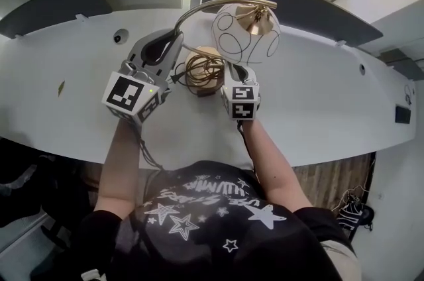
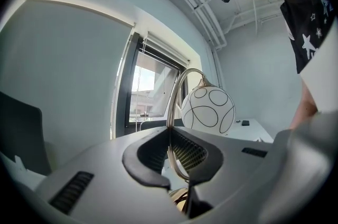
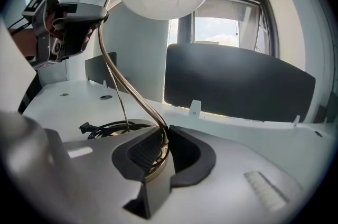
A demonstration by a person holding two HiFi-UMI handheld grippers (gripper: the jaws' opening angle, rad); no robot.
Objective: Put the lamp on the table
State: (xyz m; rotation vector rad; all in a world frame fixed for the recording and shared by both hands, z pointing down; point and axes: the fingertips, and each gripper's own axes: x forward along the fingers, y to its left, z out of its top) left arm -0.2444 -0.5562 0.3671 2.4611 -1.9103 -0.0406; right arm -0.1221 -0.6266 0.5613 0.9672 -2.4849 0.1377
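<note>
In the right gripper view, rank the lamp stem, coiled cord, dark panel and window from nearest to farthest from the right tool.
1. The lamp stem: clamped between the jaws of the right tool.
2. The coiled cord: on the table, just to the left.
3. The dark panel: upright at the table's far edge.
4. The window: behind the panel.

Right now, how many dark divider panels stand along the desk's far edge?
2. The left panel stands at the far left; the right panel stands behind the lamp. Others may lie outside view.
</note>
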